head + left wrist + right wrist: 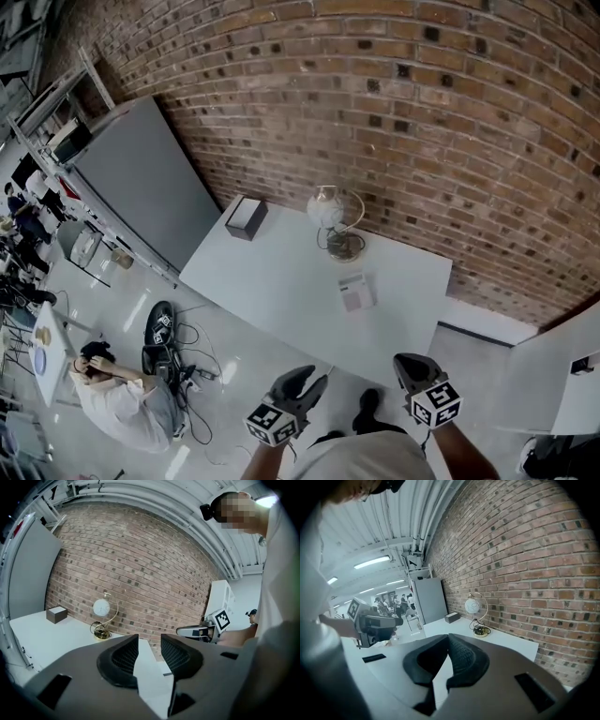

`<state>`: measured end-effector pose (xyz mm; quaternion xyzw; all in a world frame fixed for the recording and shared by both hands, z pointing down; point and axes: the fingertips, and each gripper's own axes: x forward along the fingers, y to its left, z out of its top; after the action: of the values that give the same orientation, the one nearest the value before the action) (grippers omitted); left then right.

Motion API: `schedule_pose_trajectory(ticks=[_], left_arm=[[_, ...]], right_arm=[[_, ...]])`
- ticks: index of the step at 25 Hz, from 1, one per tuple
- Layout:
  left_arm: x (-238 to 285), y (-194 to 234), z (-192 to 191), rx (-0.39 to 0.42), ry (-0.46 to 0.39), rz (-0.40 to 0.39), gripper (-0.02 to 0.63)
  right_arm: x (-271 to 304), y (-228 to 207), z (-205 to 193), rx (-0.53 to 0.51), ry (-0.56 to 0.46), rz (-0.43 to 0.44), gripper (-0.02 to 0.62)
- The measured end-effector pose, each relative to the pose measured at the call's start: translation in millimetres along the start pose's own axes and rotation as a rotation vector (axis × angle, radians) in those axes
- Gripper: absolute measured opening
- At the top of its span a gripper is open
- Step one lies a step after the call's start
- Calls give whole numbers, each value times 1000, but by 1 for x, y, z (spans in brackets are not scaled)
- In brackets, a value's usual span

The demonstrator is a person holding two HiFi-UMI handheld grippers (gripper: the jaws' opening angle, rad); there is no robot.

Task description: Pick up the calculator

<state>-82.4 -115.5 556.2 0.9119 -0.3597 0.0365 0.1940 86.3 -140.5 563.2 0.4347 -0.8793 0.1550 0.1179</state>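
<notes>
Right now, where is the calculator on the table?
In the head view, the calculator lies flat on the white table, right of centre, just on the near side of the white globe.

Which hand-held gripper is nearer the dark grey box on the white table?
Left. The left hand-held gripper is before the white table, below the dark grey box; the right hand-held gripper is farther right.

The calculator (pixel 356 292) is too small to make out its keys.

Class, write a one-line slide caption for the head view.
Left gripper and right gripper hover short of a table by a brick wall; on it, the calculator, a lamp and a box.
</notes>
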Motion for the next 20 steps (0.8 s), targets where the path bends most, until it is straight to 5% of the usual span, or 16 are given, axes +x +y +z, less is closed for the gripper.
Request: schedule_pose_trajectory(ticks=[20], left_arm=[[93, 44, 20, -9, 33, 70, 164]], right_arm=[[61, -81, 4, 46, 48, 78, 12]])
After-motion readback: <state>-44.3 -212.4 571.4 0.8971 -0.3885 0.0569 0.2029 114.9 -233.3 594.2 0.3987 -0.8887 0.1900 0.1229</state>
